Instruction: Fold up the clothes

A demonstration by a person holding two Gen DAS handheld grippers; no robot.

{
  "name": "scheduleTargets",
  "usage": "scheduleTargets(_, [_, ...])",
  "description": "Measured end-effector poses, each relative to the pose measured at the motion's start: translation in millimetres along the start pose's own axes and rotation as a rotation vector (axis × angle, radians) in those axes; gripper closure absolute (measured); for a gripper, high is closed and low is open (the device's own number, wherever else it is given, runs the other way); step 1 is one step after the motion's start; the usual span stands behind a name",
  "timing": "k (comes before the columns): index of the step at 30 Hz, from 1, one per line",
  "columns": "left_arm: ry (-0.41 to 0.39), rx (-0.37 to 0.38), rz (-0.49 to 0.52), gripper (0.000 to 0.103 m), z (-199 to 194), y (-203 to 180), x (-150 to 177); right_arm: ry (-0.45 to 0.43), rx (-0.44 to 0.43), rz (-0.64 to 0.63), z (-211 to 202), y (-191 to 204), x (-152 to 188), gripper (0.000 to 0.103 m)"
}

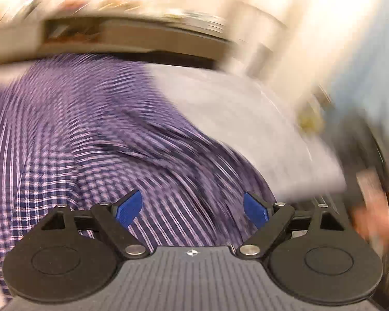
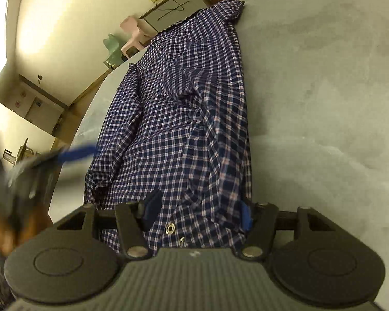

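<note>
Left wrist view, blurred: left gripper (image 1: 192,208) spread wide, holding nothing, above checked shirt (image 1: 90,134) filling left and centre; grey table (image 1: 246,119) upper right.

Right wrist view: right gripper (image 2: 198,213) wide apart, shirt hem lying between blue pads (image 2: 245,215), not pinched; shirt runs lengthwise up the centre of the frame.

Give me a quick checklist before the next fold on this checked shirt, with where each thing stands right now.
1. Shirt lying lengthwise on the grey table: ok.
2. Right gripper open, hem between its fingers: ok.
3. Left gripper open over the shirt: ok.
4. Left view sharp enough to aim: not ok, blurred.
5. Shirt smooth: not ok, creased mid-body.
6. Sleeves tucked in: cannot tell.
</note>
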State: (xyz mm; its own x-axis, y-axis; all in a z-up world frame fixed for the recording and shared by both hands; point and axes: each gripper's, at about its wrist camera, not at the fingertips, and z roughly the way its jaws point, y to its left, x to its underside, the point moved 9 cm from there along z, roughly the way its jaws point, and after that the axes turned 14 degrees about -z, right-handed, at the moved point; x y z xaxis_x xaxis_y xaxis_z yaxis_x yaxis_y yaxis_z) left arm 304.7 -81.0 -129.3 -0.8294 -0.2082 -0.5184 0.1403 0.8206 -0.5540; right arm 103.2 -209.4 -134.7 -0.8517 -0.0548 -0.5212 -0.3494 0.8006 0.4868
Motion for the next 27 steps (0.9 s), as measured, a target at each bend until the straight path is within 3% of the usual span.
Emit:
scheduleTargets(3, [0.036, 0.007, -0.123, 0.017, 42, 16, -28, -0.016, 0.034, -0.009, -9, -1, 8, 0.051])
scheduleTargets(5, [0.051, -0.006, -0.159, 0.019, 68, 22, -39, -0.026, 0.056, -0.014, -15, -1, 13, 0.079])
scheduleTargets(7, [0.038, -0.042, -0.173, 0.030, 87, 29, -44, -0.032, 0.081, -0.029, -20, -2, 19, 0.092])
scheduleTargets(9, [0.026, -0.054, -0.214, 0.081, 95, 36, -48, -0.048, 0.065, -0.035, -21, 0, 15, 0.098])
scheduleTargets(11, [-0.028, -0.017, -0.242, 0.095, 86, 39, -61, -0.079, -0.020, 0.000, -26, -1, 11, 0.098])
scheduleTargets(12, [-0.058, 0.005, -0.254, 0.097, 79, 40, -68, -0.091, -0.083, 0.035, -28, 0, 11, 0.099])
scheduleTargets(14, [-0.120, 0.031, -0.310, 0.097, 62, 49, -86, -0.116, -0.209, 0.106, -32, 2, 10, 0.099])
scheduleTargets(17, [-0.173, -0.022, -0.368, 0.098, 52, 71, -107, -0.069, -0.229, 0.141, -25, -4, 12, 0.099])
scheduleTargets(19, [-0.165, -0.099, -0.374, 0.098, 56, 85, -109, 0.008, -0.092, 0.059, -12, -6, 19, 0.095])
scheduleTargets(20, [-0.144, -0.101, -0.371, 0.098, 59, 84, -105, 0.032, -0.046, 0.020, -9, -4, 22, 0.093])
scheduleTargets(22, [-0.097, -0.066, -0.366, 0.098, 62, 75, -93, 0.051, 0.007, -0.039, -10, 1, 24, 0.088])
scheduleTargets(23, [-0.074, -0.031, -0.362, 0.097, 61, 66, -85, 0.047, 0.014, -0.060, -14, 3, 22, 0.078])
scheduleTargets(25, [-0.033, 0.015, -0.350, 0.085, 62, 52, -70, -0.009, 0.021, -0.066, -27, 2, 14, 0.070])
scheduleTargets(26, [-0.017, 0.019, -0.341, 0.062, 65, 48, -63, -0.023, 0.013, -0.066, -28, 1, 9, 0.070])
scheduleTargets(27, [-0.011, 0.009, -0.332, 0.046, 68, 45, -58, -0.037, 0.005, -0.067, -29, 1, 5, 0.070])
